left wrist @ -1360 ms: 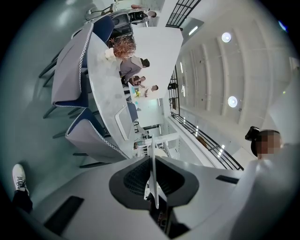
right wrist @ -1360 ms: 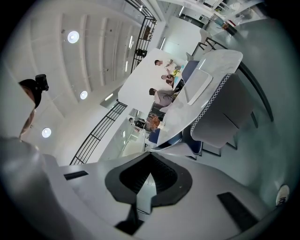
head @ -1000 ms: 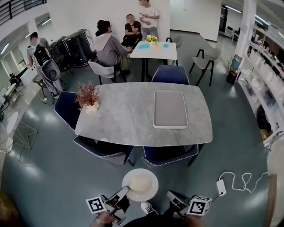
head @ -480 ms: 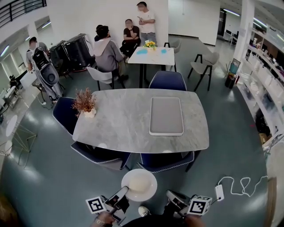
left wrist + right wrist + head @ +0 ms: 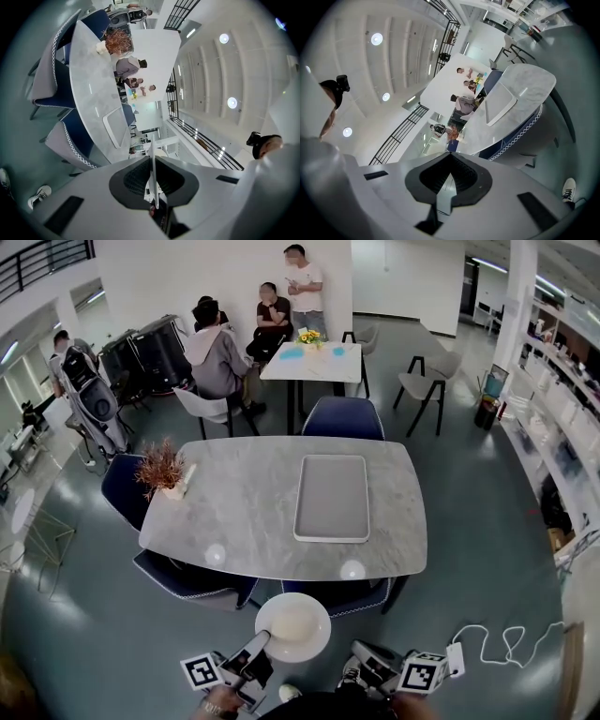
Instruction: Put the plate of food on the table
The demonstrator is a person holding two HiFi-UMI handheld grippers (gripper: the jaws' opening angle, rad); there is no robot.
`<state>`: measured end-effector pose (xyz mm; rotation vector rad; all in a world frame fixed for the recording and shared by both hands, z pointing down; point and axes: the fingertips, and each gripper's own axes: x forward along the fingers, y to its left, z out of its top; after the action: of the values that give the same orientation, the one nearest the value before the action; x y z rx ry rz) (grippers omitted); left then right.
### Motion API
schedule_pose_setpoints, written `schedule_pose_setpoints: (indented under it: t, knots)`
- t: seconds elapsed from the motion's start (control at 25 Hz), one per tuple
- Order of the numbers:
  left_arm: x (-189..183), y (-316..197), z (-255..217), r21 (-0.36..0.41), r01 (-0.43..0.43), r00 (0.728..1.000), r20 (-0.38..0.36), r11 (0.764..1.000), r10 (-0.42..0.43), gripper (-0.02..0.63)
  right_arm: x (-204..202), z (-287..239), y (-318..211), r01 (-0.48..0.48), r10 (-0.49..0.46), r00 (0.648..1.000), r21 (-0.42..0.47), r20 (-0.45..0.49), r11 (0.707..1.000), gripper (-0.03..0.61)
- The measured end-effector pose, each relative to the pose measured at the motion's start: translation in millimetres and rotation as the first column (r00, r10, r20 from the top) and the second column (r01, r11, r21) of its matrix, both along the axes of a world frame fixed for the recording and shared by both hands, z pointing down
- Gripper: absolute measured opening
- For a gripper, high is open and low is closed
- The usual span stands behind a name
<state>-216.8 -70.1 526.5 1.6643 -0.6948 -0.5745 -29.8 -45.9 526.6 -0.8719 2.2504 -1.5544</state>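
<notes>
Pinched at its near rim by the left gripper point(image 5: 262, 641), the white plate point(image 5: 292, 626) with its pale mound of food is held level over the grey floor, just short of the table point(image 5: 234, 521). In the left gripper view the jaws point(image 5: 153, 164) are seen pressed onto the plate's rim, which shows edge-on as a thin white line between the pads. The right gripper point(image 5: 358, 650) is kept just beside the plate and apart from it; in the right gripper view its jaws point(image 5: 450, 174) are seen meeting at the tips with nothing between them. Square black-and-white markers are carried on the left cube point(image 5: 202, 671) and the right cube point(image 5: 422, 673). A white cable point(image 5: 506, 643) is seen on the floor at the right.

Two blue chairs point(image 5: 192, 579) point(image 5: 337, 594) are tucked under the table's near edge, right ahead of the plate. Bare marble is left on the near and left parts of the top, between the dried plant point(image 5: 161, 470) at the left end and the pale tray point(image 5: 332, 498) right of centre. Open floor is seen on both sides of the table.

Compared with a second ago, the table is drawn closer to the plate, while the grip on the rim is unchanged. Beyond it, people are gathered at a small white table point(image 5: 311, 362).
</notes>
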Motion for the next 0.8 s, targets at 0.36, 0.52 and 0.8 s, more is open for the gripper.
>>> schedule_pose_setpoints:
  t: [0.36, 0.52, 0.8]
  knots:
    - [53, -43, 3, -0.003, 0.035, 0.999, 0.015, 0.999, -0.035, 0.029, 55, 7, -38, 0.015, -0.014, 0.998, -0.019, 0.054, 1.000, 0.011]
    - [71, -58, -2, 0.002, 0.061, 0.998, 0.025, 0.998, -0.061, 0.029, 78, 7, -49, 0.034, -0.033, 0.998, -0.007, 0.048, 0.999, 0.011]
    - [97, -77, -1, -0.013, 0.084, 0.996, 0.035, 0.996, -0.083, 0.029, 113, 12, -57, 0.015, -0.015, 0.998, -0.008, 0.054, 1.000, 0.011]
